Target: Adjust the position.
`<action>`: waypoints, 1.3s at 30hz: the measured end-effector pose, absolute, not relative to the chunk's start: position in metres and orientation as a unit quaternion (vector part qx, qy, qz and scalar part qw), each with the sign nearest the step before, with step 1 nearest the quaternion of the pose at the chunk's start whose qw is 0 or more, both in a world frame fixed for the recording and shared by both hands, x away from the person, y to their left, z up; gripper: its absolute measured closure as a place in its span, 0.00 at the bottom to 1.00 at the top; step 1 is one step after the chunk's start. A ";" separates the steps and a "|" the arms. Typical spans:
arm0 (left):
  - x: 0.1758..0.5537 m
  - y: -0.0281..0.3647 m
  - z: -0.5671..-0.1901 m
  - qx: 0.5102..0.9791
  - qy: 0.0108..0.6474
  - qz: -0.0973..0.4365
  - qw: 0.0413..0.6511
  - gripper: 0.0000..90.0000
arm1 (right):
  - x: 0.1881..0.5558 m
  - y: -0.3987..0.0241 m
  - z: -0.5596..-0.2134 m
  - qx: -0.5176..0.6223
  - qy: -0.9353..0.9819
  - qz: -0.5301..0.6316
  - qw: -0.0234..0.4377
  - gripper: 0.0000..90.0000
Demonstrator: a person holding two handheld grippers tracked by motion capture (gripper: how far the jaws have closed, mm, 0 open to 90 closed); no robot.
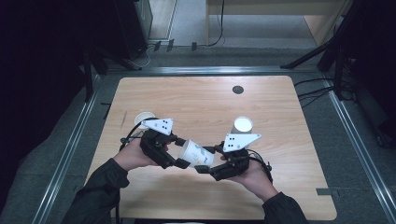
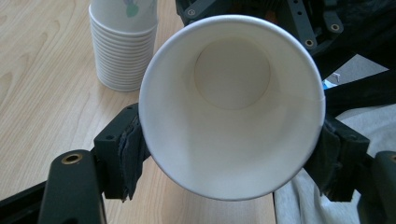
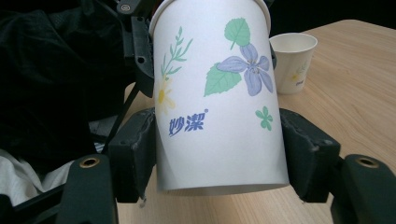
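Two grippers hold one flowered paper cup between them, lying sideways above the tabletop. Left gripper clamps its pads on the cup's rim end; right gripper clamps near its base. Beyond the right gripper stands a stack of cups; a single cup stands behind the left gripper.
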State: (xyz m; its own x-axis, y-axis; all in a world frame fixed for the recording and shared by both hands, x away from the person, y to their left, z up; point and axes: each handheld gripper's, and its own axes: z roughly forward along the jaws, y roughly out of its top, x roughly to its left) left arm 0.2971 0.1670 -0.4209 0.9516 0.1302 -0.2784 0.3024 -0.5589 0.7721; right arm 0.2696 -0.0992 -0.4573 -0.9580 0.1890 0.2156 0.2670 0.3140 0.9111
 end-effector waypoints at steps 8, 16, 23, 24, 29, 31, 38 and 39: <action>0.296 0.167 -0.420 0.873 0.117 -0.101 0.463 0.24 | 0.268 -0.098 -0.457 -0.134 -0.809 -0.572 0.041 0.38; 0.296 0.167 -0.420 0.874 0.111 -0.098 0.462 0.27 | 0.268 -0.096 -0.458 -0.130 -0.812 -0.568 0.043 0.38; 0.296 0.169 -0.420 0.874 0.113 -0.093 0.463 0.27 | 0.268 -0.096 -0.458 -0.132 -0.813 -0.566 0.039 0.36; 0.296 0.170 -0.419 0.874 0.114 -0.093 0.464 0.27 | 0.268 -0.096 -0.458 -0.132 -0.814 -0.564 0.039 0.34; 0.298 0.178 -0.416 0.873 0.125 -0.084 0.464 0.27 | 0.267 -0.095 -0.459 -0.134 -0.821 -0.555 0.026 0.29; 0.299 0.183 -0.414 0.874 0.132 -0.075 0.462 0.27 | 0.268 -0.095 -0.459 -0.139 -0.821 -0.553 0.023 0.29; 0.303 0.202 -0.406 0.874 0.154 -0.055 0.457 0.27 | 0.269 -0.100 -0.459 -0.157 -0.826 -0.541 0.016 0.29; 0.304 0.204 -0.406 0.873 0.158 -0.055 0.458 0.27 | 0.269 -0.100 -0.459 -0.158 -0.827 -0.540 0.014 0.29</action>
State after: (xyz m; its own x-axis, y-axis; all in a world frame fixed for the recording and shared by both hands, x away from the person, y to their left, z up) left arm 0.3036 0.2042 -0.4058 0.9440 0.2260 -0.2405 0.3264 -0.5306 0.7822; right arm 0.2695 -0.1002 -0.4589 -0.9499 0.2454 0.1937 0.2761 0.3678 0.8880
